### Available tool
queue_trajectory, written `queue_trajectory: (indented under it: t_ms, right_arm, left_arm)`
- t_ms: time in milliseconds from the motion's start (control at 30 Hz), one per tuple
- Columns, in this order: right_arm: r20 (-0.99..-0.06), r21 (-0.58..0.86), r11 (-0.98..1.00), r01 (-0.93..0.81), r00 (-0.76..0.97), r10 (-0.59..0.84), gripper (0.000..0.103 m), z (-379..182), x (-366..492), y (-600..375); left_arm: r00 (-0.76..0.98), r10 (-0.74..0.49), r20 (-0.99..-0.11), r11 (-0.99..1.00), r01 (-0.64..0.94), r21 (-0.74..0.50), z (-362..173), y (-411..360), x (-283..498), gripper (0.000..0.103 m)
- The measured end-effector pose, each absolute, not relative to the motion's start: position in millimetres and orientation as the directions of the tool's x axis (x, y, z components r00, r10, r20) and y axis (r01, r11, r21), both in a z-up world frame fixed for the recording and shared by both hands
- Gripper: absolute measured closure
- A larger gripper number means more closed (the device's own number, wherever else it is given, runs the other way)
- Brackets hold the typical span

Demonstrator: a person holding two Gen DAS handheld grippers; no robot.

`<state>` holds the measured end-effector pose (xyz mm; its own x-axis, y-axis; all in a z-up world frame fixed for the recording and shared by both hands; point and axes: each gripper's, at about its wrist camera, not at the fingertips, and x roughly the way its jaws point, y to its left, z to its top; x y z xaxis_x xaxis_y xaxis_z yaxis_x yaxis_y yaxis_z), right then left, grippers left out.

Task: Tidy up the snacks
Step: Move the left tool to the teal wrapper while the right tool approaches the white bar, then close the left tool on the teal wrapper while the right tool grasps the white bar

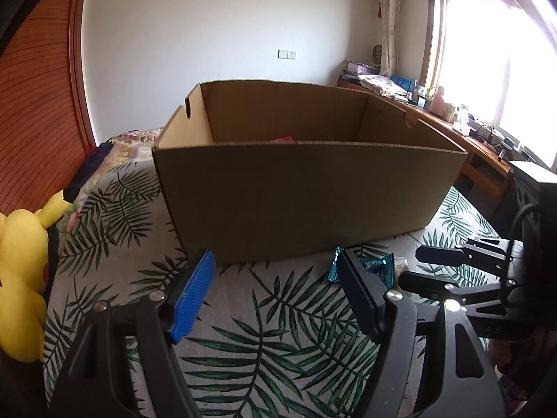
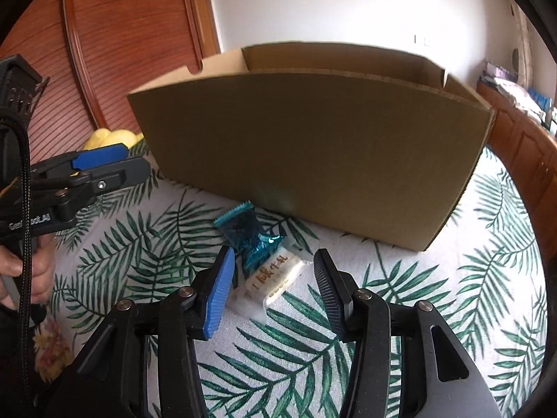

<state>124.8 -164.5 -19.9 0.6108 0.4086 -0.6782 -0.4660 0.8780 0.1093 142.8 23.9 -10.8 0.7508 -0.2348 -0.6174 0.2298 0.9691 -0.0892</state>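
An open cardboard box stands on the leaf-print bed cover. Something pink shows inside it. In front of the box lie a teal wrapped snack and a white wrapped snack, overlapping. My right gripper is open low over them; the white snack sits between its fingers, and the pads do not press on it. My left gripper is open to the left of the snacks, with nothing between its fingers.
A yellow plush toy lies at the bed's left edge. A wooden slatted door stands behind it. A cluttered wooden desk runs under the window on the right. A hand grips the left tool.
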Motion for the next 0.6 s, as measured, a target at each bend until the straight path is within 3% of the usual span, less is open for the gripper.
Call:
queue_trajectory:
  t_ms: [200,300,367,600]
  right_arm:
    - [-0.715,0.091,0.886,-0.456,0.589,0.377,0.056,-30,133,-160]
    - [-0.729,0.081,0.887,-0.455,0.580,0.364,0.064,-33,134,-161]
    - [-0.735,0.076,0.882,-0.464,0.572,0.364,0.079,-34,133,-162]
    - [-0.738,0.065,0.885,-0.461,0.575,0.354,0.082,-30,123,-184]
  left_arm:
    - [0.738,-0.244,-0.630,0.967,0.238,-0.095,-19,22,143,0.030]
    - [0.732,-0.250,-0.634,0.965,0.243,-0.100,-21,20,144,0.030]
    - [0.727,-0.256,-0.637,0.963,0.249,-0.103,-22,19,145,0.030]
    - [0.703,-0.289,-0.650,0.949,0.302,-0.095,-25,-5,149,0.030]
